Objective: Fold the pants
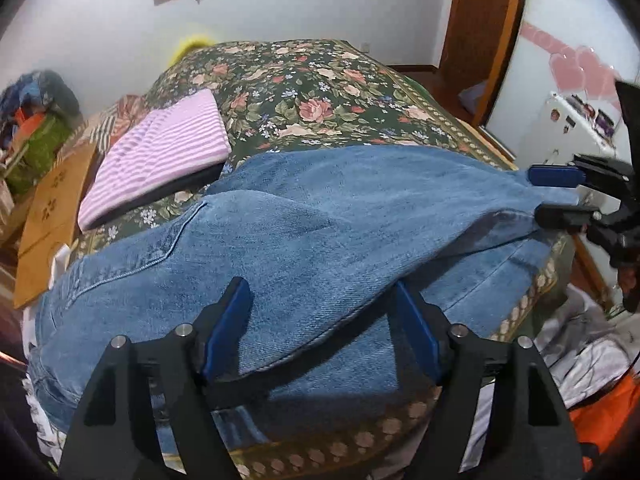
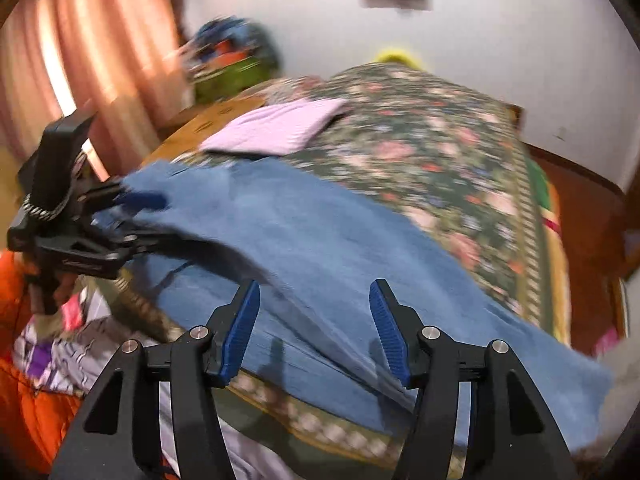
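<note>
The left gripper (image 1: 322, 328) is seen spread wide in its own view, its two blue pads (image 1: 226, 332) standing on either side of a folded-over flap of the jeans (image 1: 304, 232). The denim lies between the fingers, but the pads are not seen pressing on it; whether the right-hand pad touches the fold's edge cannot be told. In the right wrist view the same gripper (image 2: 132, 216) appears at the left, at the far corner of the denim, with its fingertips blurred.

The right gripper (image 2: 314, 320) is likewise parted, about half way, with bare denim showing in the gap between its blue pads (image 2: 240, 332) and nothing pinched. From the left wrist view it (image 1: 554, 196) is seen at the right end of the jeans, one finger above and one below the cloth's tip, apart from each other; contact there cannot be judged.

The jeans are spread across the near end of a bed (image 1: 320, 92) covered in a dark floral spread, with the upper layer folded back over the lower one. A folded pink striped cloth (image 1: 168, 148) lies farther up the bed, apart from the jeans. A brown cardboard sheet (image 1: 52, 216) rests at the bed's edge beside it. Pink curtains (image 2: 100, 48) hang in the right view.
</note>
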The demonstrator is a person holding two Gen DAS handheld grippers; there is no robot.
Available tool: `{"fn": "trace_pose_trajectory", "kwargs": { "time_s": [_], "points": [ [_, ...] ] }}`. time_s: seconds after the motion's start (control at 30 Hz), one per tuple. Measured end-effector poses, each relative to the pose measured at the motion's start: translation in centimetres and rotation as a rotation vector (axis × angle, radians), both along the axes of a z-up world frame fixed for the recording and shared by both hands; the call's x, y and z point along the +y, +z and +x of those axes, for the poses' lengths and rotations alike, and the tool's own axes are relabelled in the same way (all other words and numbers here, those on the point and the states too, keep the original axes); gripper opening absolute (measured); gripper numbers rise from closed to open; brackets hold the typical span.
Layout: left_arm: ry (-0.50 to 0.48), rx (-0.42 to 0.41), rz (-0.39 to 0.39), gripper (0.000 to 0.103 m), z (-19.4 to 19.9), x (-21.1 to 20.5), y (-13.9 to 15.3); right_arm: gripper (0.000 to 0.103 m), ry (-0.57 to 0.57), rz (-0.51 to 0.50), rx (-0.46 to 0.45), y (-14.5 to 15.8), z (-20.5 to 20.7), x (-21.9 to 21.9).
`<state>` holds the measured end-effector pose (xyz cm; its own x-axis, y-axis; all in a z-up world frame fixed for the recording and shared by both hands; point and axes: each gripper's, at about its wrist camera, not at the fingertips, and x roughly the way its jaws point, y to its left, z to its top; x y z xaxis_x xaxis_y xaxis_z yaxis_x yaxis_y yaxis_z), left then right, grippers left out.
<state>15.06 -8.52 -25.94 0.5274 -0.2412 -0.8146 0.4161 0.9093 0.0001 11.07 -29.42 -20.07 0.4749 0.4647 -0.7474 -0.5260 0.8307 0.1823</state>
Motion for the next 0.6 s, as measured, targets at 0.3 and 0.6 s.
{"fn": "trace_pose_trajectory", "kwargs": {
  "time_s": [0.3, 0.6],
  "points": [
    [-0.018, -0.032, 0.009, 0.019, -0.6, 0.2, 0.4, 0.031, 0.080, 0.005, 0.021, -1.4, 2.5, 2.7],
    [-0.026, -0.054, 0.013, 0.011, -2.5, 1.0, 1.4, 0.012, 0.136, 0.080, 0.058, -0.6, 1.3, 3.5]
  ]
}}
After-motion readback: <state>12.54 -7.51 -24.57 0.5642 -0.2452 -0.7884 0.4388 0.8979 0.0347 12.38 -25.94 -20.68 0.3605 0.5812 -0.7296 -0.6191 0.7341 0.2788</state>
